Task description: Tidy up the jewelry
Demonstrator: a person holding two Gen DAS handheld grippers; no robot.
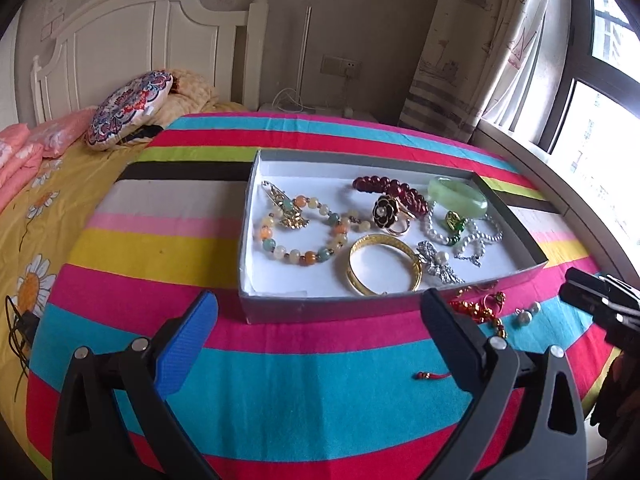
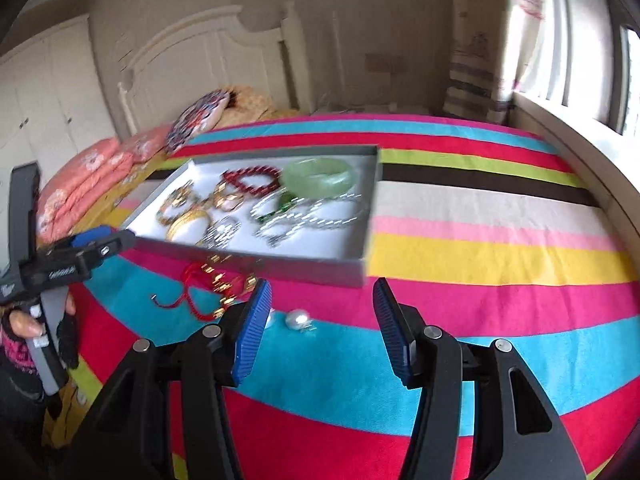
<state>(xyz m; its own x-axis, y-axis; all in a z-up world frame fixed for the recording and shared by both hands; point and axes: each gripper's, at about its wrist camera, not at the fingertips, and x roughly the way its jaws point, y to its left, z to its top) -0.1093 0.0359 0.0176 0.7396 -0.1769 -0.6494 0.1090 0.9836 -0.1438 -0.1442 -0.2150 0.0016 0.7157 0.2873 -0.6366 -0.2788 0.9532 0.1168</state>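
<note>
In the grey box lie perhaps nine jewels; both claws gape empty.

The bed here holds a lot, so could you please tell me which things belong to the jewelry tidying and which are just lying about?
Part of the job:
- grey box with bracelets, bangles and brooches inside
- red and gold bracelet on the blanket
- pearl earrings on the blanket
- left gripper, right gripper, both open and empty

Just lying about:
- round patterned cushion
- pink quilts
- curtain

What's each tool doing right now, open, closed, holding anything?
Left tool: wide open, holding nothing.
Right tool: partly open, holding nothing; pearl earrings lie on the blanket by its fingers.
</note>
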